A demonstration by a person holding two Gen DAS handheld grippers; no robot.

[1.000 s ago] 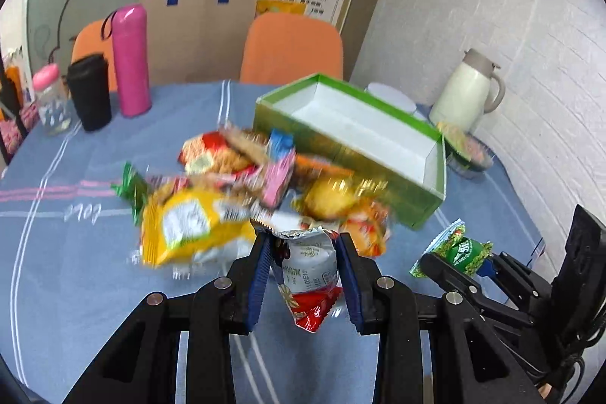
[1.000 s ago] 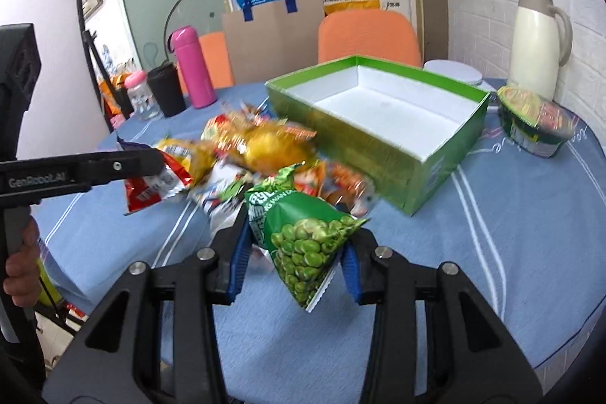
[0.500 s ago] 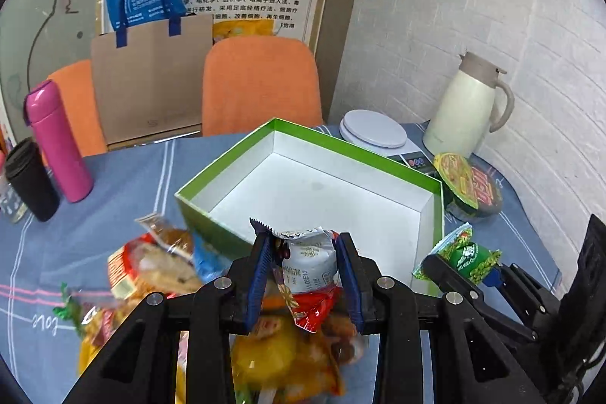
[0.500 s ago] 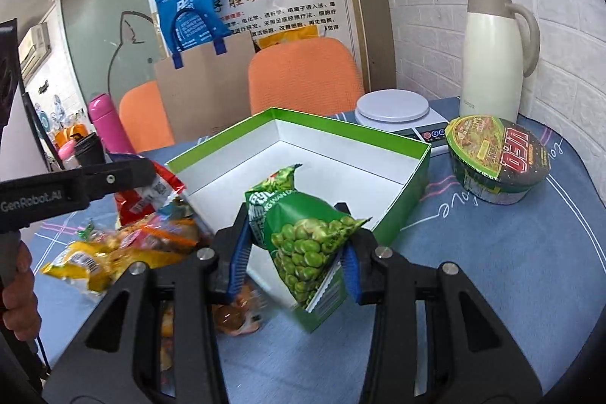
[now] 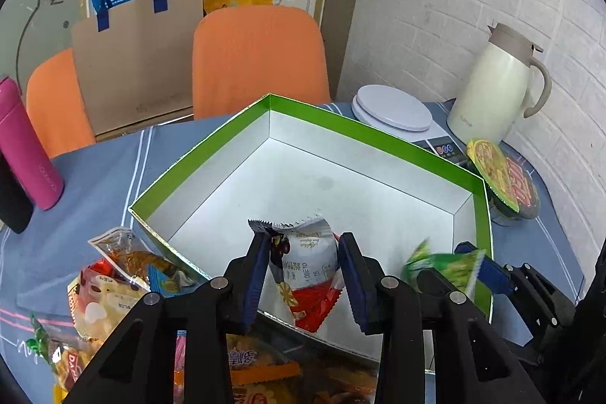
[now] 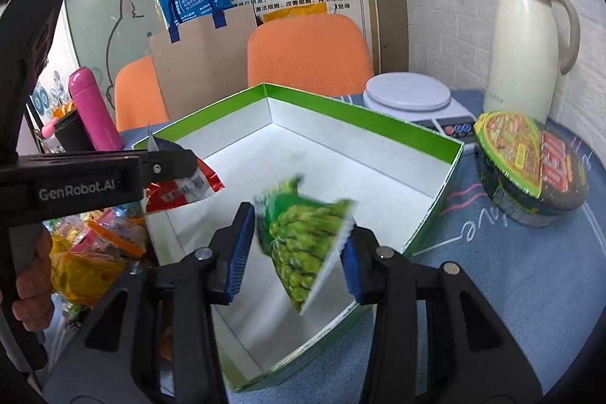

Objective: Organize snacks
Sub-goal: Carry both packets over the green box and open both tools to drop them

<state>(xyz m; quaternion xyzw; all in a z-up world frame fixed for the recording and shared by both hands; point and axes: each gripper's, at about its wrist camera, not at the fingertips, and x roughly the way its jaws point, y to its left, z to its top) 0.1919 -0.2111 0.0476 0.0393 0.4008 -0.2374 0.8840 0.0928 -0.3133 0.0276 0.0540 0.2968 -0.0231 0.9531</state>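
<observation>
In the left wrist view, a desk (image 5: 94, 173) under a blue-grey striped cloth fills the frame, set against a white brick wall with a Chinese poster; two orange chairs (image 5: 257, 59) stand at its far side, a brown paper bag (image 5: 136, 55) propped between them. A pink flask (image 5: 26, 146) stands far left, a white scale (image 5: 392, 106) and cream jug (image 5: 496, 86) far right, a noodle bowl (image 5: 503, 177) just right of the green box (image 5: 481, 211). The left gripper (image 5: 303, 275) has its fingers closed on a silver-and-red snack packet (image 5: 306, 267), hanging over the box's near edge; more snacks (image 5: 121, 275) lie heaped near left. The green pea packet (image 5: 443, 267) shows blurred at near right, over the box's right corner. In the right wrist view, the same wall, chairs, flask, scale (image 6: 407, 93), jug (image 6: 526, 48) and noodle bowl (image 6: 530, 169) appear, with a hand (image 6: 32, 275) gripping the other tool's handle at left. The right gripper (image 6: 295, 252) has its fingers spread wider than the pea packet (image 6: 303, 237), which is blurred and tilted above the box's white floor (image 6: 341, 169), touching perhaps only the right pad. Half a second ago both packets were clamped short of the box; now the cameras sit closer over it, and the right fingers have parted.
</observation>
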